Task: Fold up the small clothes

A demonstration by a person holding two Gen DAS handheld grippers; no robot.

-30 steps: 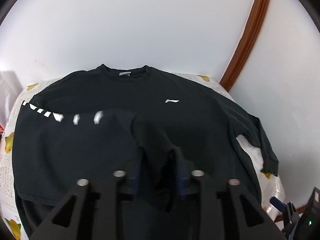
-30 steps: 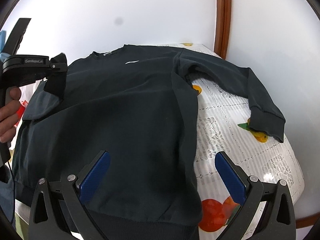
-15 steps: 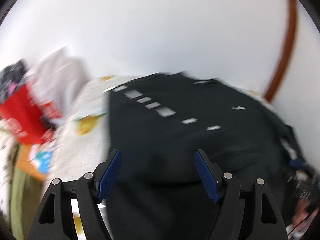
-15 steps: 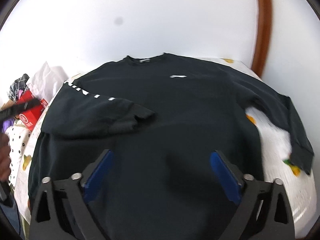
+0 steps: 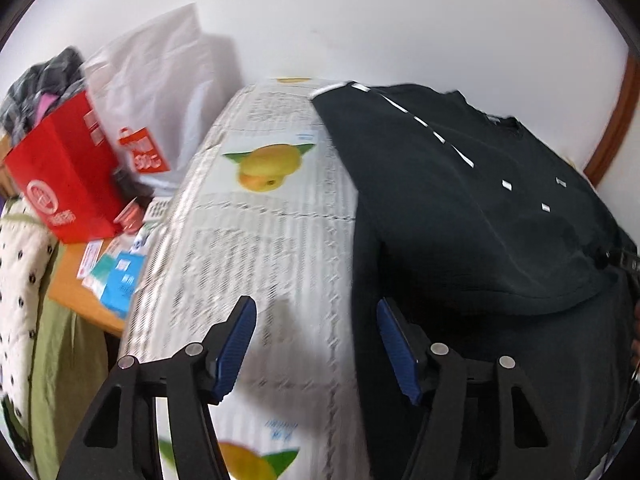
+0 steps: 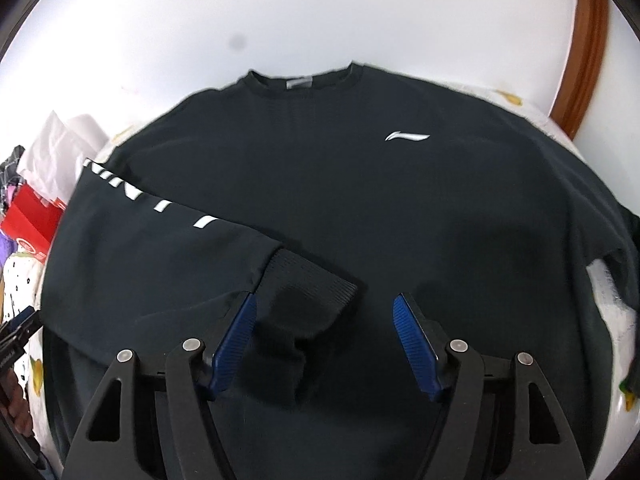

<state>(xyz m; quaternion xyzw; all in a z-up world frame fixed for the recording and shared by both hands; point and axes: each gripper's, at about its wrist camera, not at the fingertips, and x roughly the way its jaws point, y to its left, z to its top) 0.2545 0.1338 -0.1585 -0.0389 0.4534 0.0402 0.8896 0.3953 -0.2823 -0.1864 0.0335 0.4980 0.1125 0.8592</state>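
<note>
sweatshirt (image 6: 360, 200) flat, one sleeve folded; both grippers (image 5: 312, 344) (image 6: 324, 344) angled down, jaws closing, empty.

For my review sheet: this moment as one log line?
stage: one sleeve folded across sweatshirt | left hand-held gripper: closing, empty | right hand-held gripper: closing, empty

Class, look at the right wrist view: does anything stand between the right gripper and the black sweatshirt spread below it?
Nothing visible does. The right gripper, its jaws closing on nothing, hangs over the black long-sleeved sweatshirt, just beyond the folded sleeve's ribbed cuff.
</note>
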